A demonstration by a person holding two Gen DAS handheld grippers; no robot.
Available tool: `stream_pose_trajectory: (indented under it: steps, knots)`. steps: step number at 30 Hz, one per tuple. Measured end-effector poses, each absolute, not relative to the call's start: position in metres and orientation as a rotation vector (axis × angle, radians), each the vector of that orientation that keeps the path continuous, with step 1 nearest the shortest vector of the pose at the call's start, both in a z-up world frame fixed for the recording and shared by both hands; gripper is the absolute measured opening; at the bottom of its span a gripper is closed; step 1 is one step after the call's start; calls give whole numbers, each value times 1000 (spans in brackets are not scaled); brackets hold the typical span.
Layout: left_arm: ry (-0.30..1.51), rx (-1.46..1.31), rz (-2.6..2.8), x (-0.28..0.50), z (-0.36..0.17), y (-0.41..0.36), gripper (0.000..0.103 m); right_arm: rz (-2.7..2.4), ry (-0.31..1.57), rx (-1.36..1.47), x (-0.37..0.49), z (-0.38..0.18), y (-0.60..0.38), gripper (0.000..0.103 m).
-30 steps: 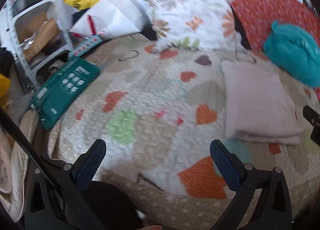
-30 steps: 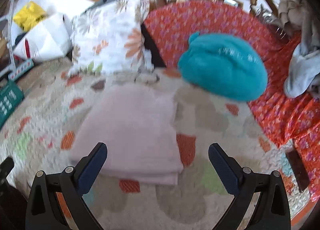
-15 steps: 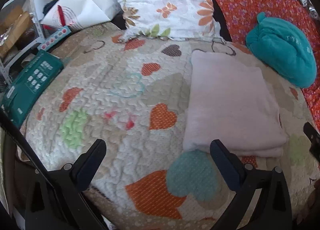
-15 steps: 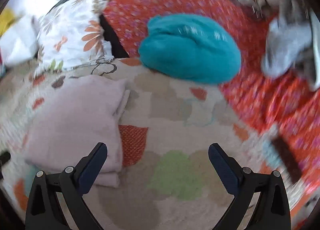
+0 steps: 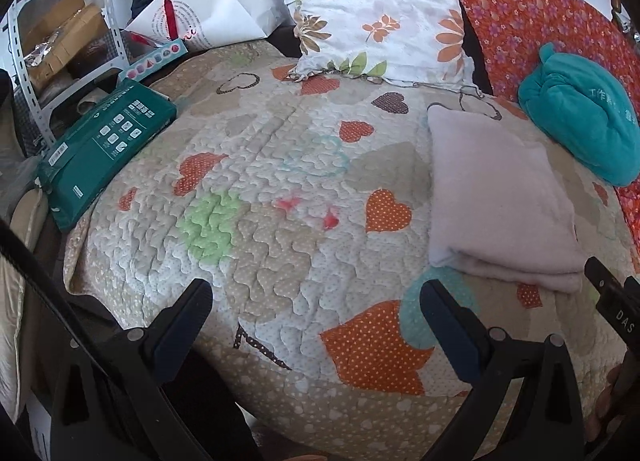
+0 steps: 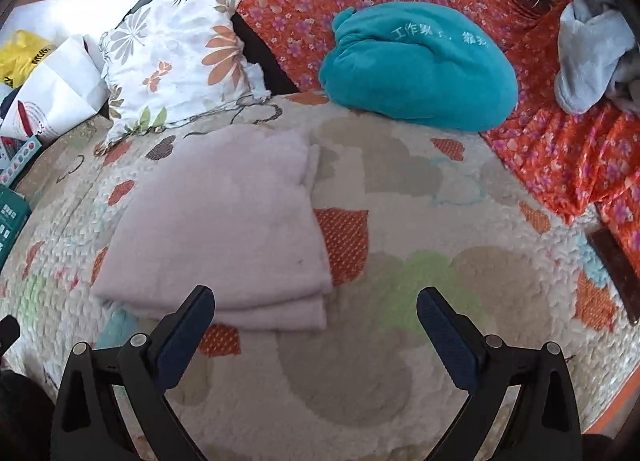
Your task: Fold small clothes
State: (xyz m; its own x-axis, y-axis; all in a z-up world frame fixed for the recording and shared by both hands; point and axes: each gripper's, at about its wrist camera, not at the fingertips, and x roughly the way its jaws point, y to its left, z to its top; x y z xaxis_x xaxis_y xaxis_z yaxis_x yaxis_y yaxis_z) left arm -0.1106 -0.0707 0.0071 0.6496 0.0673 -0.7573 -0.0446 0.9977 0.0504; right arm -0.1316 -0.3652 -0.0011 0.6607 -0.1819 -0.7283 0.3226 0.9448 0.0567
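A pale pink garment (image 5: 496, 197) lies folded into a flat rectangle on the heart-patterned quilt (image 5: 280, 197); it also shows in the right wrist view (image 6: 224, 221). My left gripper (image 5: 316, 321) is open and empty above the quilt's near edge, left of the garment. My right gripper (image 6: 316, 321) is open and empty, just in front of the garment's near right corner. Its tip shows at the right edge of the left wrist view (image 5: 612, 297).
A teal bundle (image 6: 416, 69) lies behind the garment on an orange floral cover (image 6: 560, 149). A floral pillow (image 5: 380, 17) stands at the back. A green box (image 5: 100, 149) sits at the quilt's left edge. A grey cloth (image 6: 592, 49) lies far right.
Both grippers have swung about over the quilt; the right view panned right then back towards the folded garment. The garment has stayed folded and in place. Both grippers stayed open.
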Motion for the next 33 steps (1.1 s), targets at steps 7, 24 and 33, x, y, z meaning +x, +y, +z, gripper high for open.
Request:
stream_pose_trajectory:
  steps: [7,24,33]
  knots:
    - [876,75,69,-107,-5,-87,103,-312,776,180,-134,4,-372,103]
    - [996,47,19,-79,-32,-103,103,-223,991,181,-62,-53,-376,96]
    - [969,51,40,-75,-31,-93,103,-266,784,267,-91,-5,-396,93]
